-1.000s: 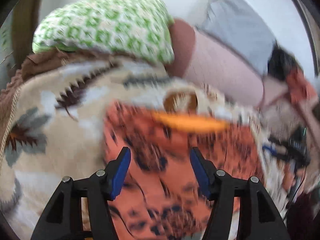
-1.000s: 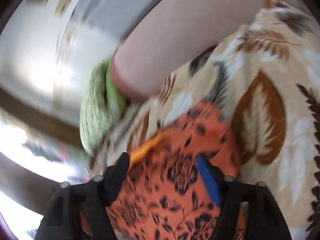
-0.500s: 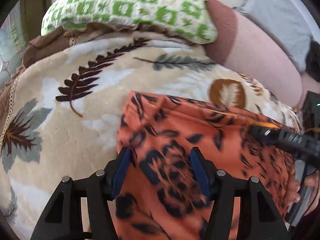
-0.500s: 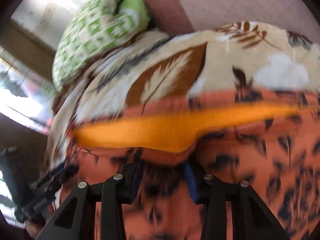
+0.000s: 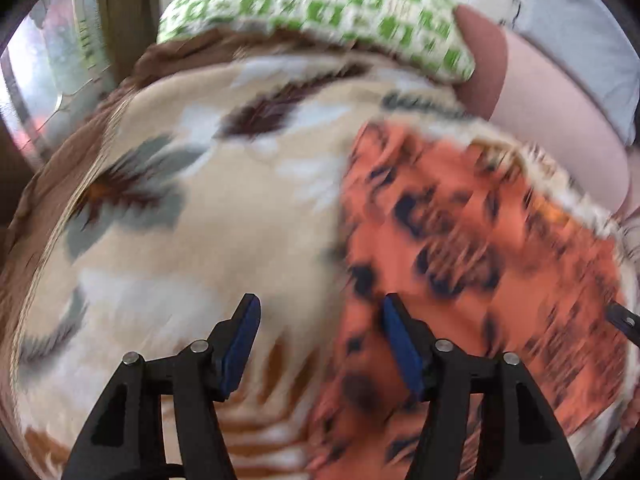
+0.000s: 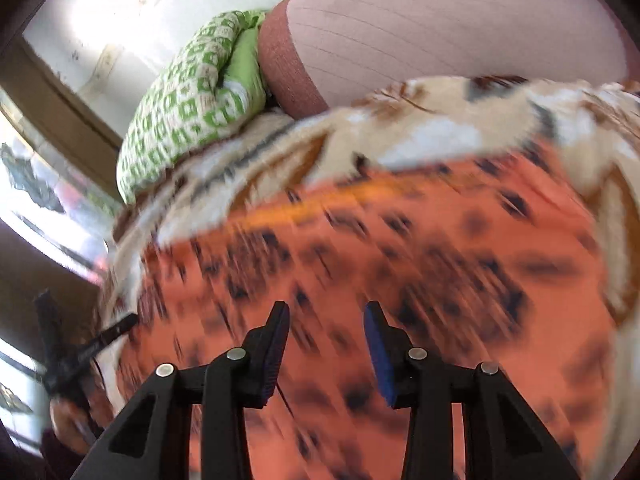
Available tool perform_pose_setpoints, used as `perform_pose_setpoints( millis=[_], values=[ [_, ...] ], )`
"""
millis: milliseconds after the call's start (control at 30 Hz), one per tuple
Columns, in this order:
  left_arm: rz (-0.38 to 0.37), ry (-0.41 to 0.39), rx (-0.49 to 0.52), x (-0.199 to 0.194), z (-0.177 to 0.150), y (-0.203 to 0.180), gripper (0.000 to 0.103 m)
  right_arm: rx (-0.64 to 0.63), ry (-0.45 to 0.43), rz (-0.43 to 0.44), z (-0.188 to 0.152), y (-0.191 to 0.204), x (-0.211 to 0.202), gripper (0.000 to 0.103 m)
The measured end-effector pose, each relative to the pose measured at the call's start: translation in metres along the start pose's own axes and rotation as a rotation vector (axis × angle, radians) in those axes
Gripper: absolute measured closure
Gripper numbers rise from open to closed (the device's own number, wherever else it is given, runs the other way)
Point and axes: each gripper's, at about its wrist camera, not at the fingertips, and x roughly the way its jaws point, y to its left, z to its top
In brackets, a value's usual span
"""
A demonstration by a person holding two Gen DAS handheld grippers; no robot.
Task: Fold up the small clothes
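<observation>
Leaf-print blanket [image 5: 208,208] under orange garment [image 6: 400,280], its left edge between parted left gripper [image 5: 320,340]; right gripper [image 6: 326,344] parted, empty.

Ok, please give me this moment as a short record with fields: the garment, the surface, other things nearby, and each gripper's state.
garment: orange cloth with dark print, lying spread out
surface: beige leaf-pattern blanket
nearby: green-and-white pillow and pink cushion, both beyond the blanket
left gripper: open, at the cloth's left edge, holding nothing
right gripper: open, over the cloth, holding nothing
image quality: both views blurred
</observation>
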Motion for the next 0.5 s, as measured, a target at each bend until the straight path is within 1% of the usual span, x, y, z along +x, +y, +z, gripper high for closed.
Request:
perform_pose_setpoints(
  millis=[33,67,100,133,167,200,233,267,333,400,433,500],
  values=[
    [-0.013,-0.006,-0.011,-0.002,-0.007,0.006,0.033,0.004,0.015,-0.017,-0.013,-0.005,-0.003,0.061],
    [-0.022,-0.002,-0.027,-0.006,-0.010,0.011,0.032,0.017,0.045,-0.050,-0.035,-0.022,-0.009,0.061],
    [-0.023,0.003,-0.033,-0.009,-0.011,0.013,0.032,0.015,0.030,-0.031,-0.050,-0.033,-0.015,0.071],
    [-0.012,0.008,-0.038,-0.014,-0.008,0.013,0.032,0.010,0.002,-0.010,-0.058,-0.038,-0.023,0.074],
    [0.011,0.002,-0.034,-0.019,-0.003,0.010,0.033,0.014,-0.002,-0.005,-0.066,-0.044,-0.033,0.074],
    [0.025,-0.015,-0.024,-0.024,0.001,0.005,0.033,0.024,0.015,-0.008,-0.069,-0.046,-0.038,0.074],
    [0.022,-0.036,-0.014,-0.027,0.006,-0.002,0.033,0.039,0.030,-0.009,-0.071,-0.048,-0.043,0.075],
    [-0.007,-0.064,-0.004,-0.034,0.014,-0.010,0.033,0.052,0.035,-0.004,-0.071,-0.050,-0.049,0.075],
    [-0.058,-0.081,0.014,-0.037,0.029,-0.030,0.033,0.047,0.030,-0.003,-0.067,-0.050,-0.056,0.075],
    [-0.075,-0.091,0.040,-0.034,0.043,-0.053,0.033,0.028,-0.015,-0.013,-0.051,-0.047,-0.060,0.075],
    [-0.085,-0.088,0.055,-0.028,0.051,-0.066,0.033,0.035,-0.028,-0.009,-0.042,-0.046,-0.058,0.075],
    [-0.103,-0.052,0.089,-0.006,0.063,-0.096,0.033,0.067,-0.072,-0.005,-0.015,-0.050,-0.050,0.075]
  ],
)
